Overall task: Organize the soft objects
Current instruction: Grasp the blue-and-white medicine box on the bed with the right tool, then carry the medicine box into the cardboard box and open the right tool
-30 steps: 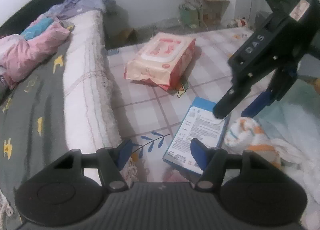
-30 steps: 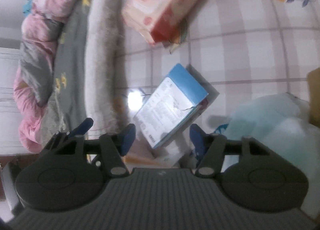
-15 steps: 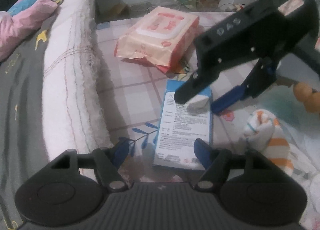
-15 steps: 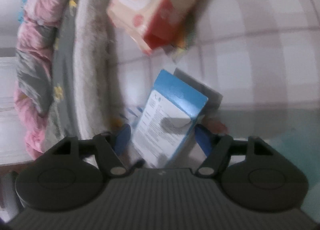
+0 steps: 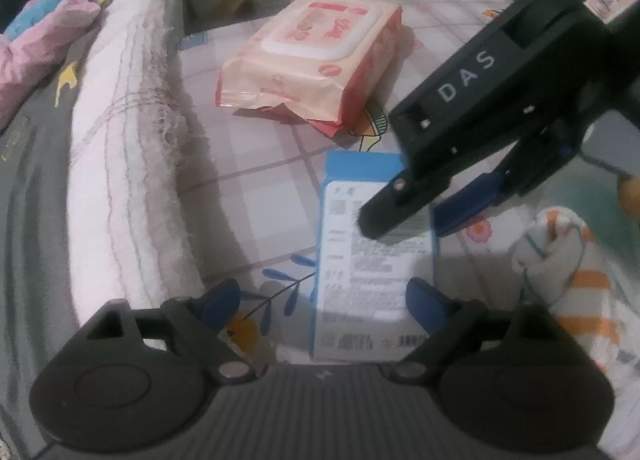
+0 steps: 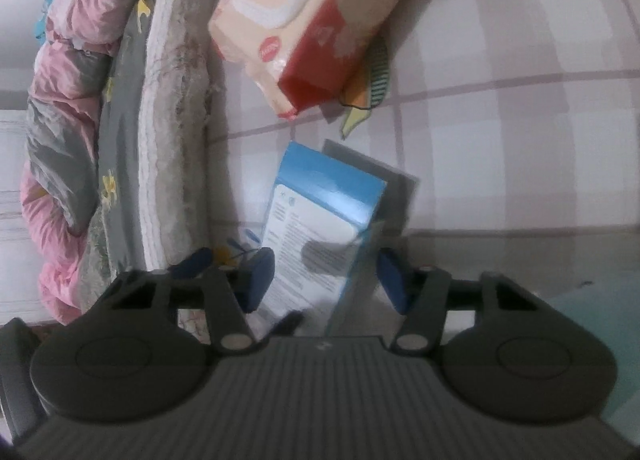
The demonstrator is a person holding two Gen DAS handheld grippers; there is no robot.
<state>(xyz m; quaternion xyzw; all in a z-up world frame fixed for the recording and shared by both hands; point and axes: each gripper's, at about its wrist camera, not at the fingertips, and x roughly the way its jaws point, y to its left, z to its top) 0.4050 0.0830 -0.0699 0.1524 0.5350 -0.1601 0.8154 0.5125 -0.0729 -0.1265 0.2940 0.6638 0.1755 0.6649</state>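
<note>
Both tongs have dropped over the blue-and-white pack (image 5: 374,260) on the checked mat (image 5: 256,196): left tongs (image 5: 324,300) opening beside it, right tongs (image 6: 326,274) closing around it, grasp seemingly imminent.

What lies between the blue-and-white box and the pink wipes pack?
Only bare checked mat between blue-and-white box and pink wipes pack, in the left wrist view.

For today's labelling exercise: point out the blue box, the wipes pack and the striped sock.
blue box (image 5: 374,260), left wrist view, printed white face.
wipes pack (image 5: 316,56), left wrist view, top near lid.
striped sock (image 5: 576,276), left wrist view, orange-striped middle.
</note>
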